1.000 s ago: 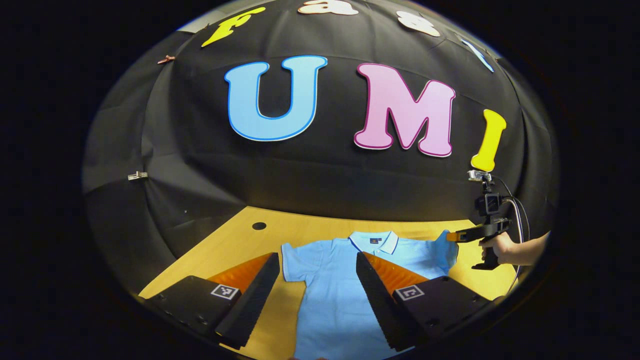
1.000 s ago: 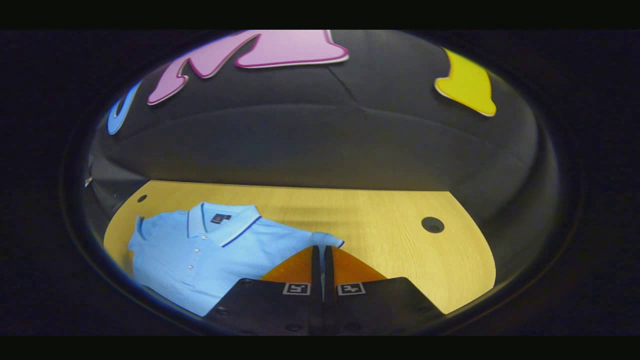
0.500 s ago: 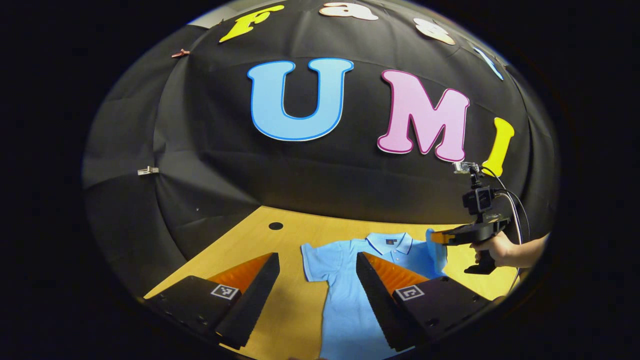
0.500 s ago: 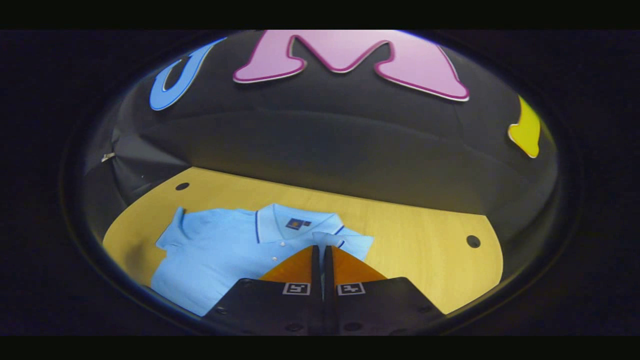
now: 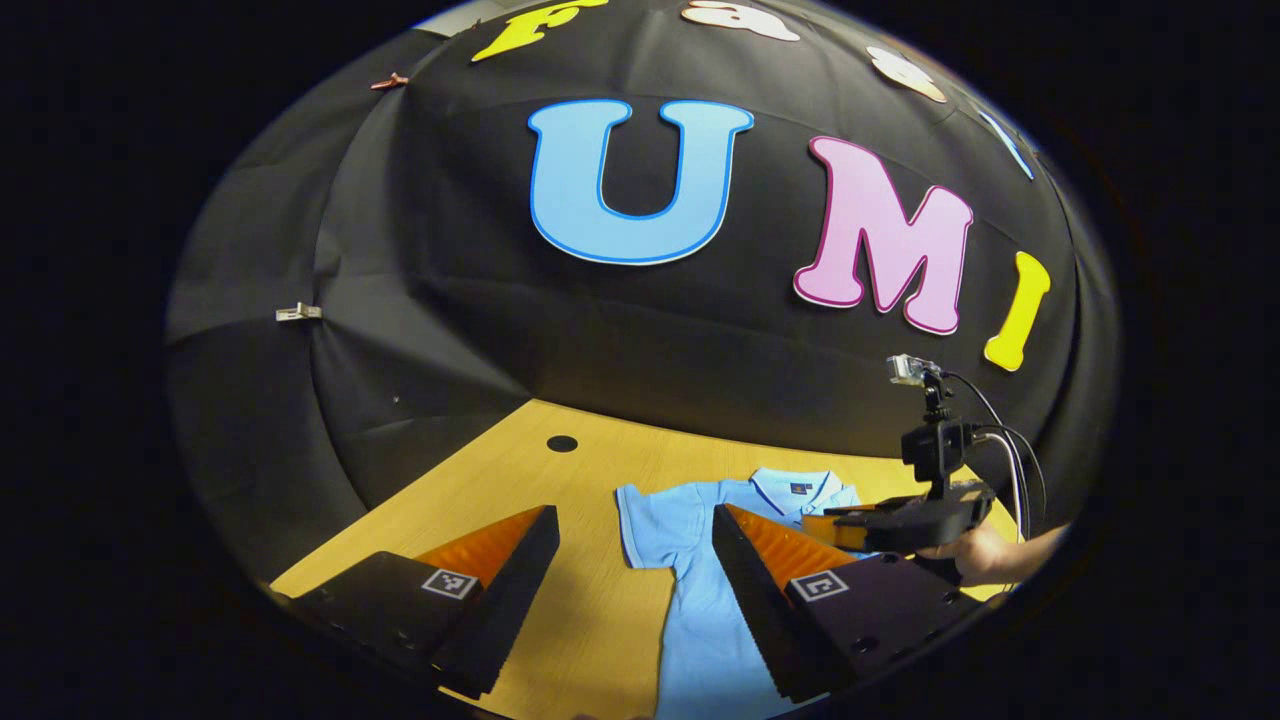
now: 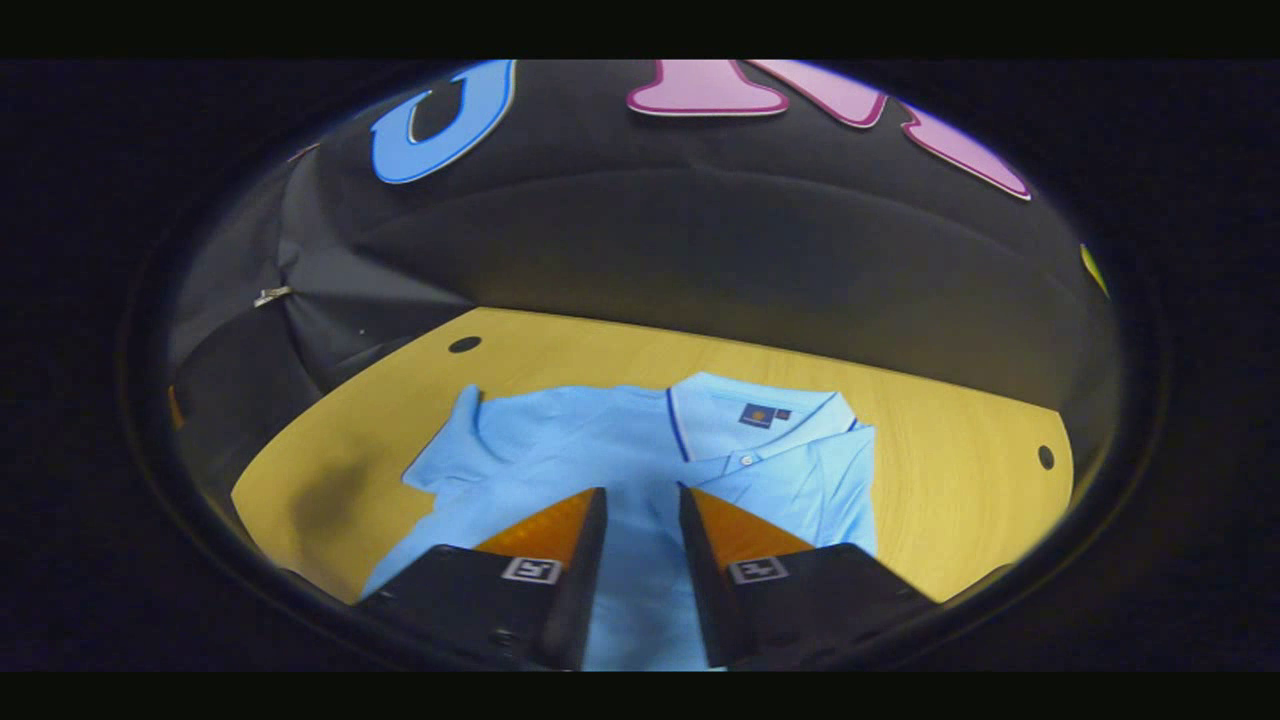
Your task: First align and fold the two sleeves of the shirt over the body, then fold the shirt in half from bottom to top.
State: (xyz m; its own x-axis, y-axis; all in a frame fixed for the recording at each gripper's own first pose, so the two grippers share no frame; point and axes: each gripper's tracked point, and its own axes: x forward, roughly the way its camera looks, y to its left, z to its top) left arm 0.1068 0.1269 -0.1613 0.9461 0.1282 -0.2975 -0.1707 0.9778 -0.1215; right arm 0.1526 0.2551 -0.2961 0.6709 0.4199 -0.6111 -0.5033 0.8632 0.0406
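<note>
One light-blue polo shirt [image 6: 600, 450] lies flat on the wooden surface [image 6: 950, 470], collar toward the booth's black wall. In the right gripper view its left-hand short sleeve [image 6: 455, 450] is spread out over the wood, while the opposite sleeve [image 6: 835, 480] is folded in over the body, giving that side a straight edge. The collar [image 6: 745, 420] has a dark trim line and a small dark tag inside, and a pale button shows on the placket below it. In this view the right gripper [image 6: 640, 500] has its fingers a little apart with nothing between them, poised above the chest of the shirt; whether they touch the cloth cannot be told. In the left gripper view the left gripper [image 5: 635, 520] has its fingers wide apart and empty; the spread sleeve [image 5: 650, 520] and part of the shirt's body show in the gap between them, nearer the right-hand finger, which overlaps the shirt. Farther right in that view the right gripper, held by a hand [image 5: 975, 555], sits over the collar end of the shirt.
</note>
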